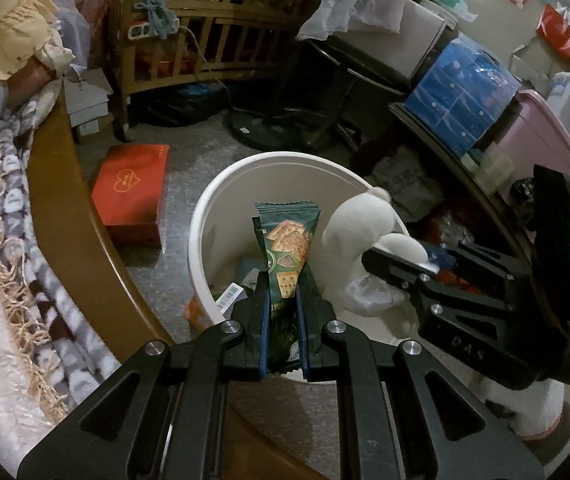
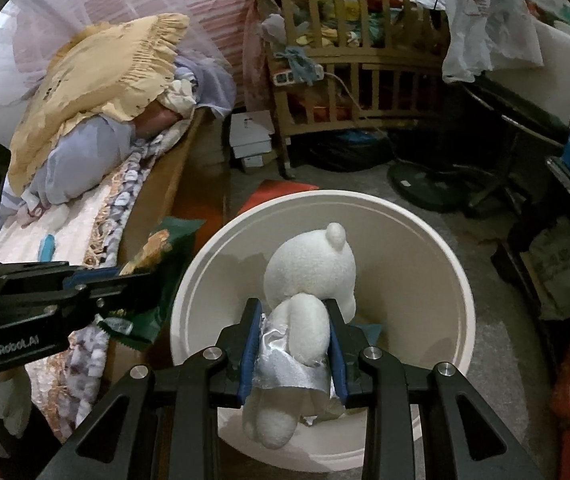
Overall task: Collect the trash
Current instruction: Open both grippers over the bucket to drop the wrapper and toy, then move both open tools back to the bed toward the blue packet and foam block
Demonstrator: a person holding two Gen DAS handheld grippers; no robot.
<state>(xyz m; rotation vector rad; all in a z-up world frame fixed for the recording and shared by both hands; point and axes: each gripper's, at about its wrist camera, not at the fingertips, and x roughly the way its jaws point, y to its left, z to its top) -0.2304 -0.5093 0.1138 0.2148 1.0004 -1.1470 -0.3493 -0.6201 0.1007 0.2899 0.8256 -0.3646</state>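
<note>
Clearly the left claw pinching the cracker packet and the right claw clamping the stuffed bear crowd the bin; releasing off-centre drops either on its rim.

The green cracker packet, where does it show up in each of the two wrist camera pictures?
Left wrist view: the cracker packet stands at bottom centre, pinched in the left gripper, over the white bucket.
Right wrist view: the packet is at mid left, sideways in the left gripper, beside the bucket.
Shared landmark: the white bucket; also the wooden crib.
</note>
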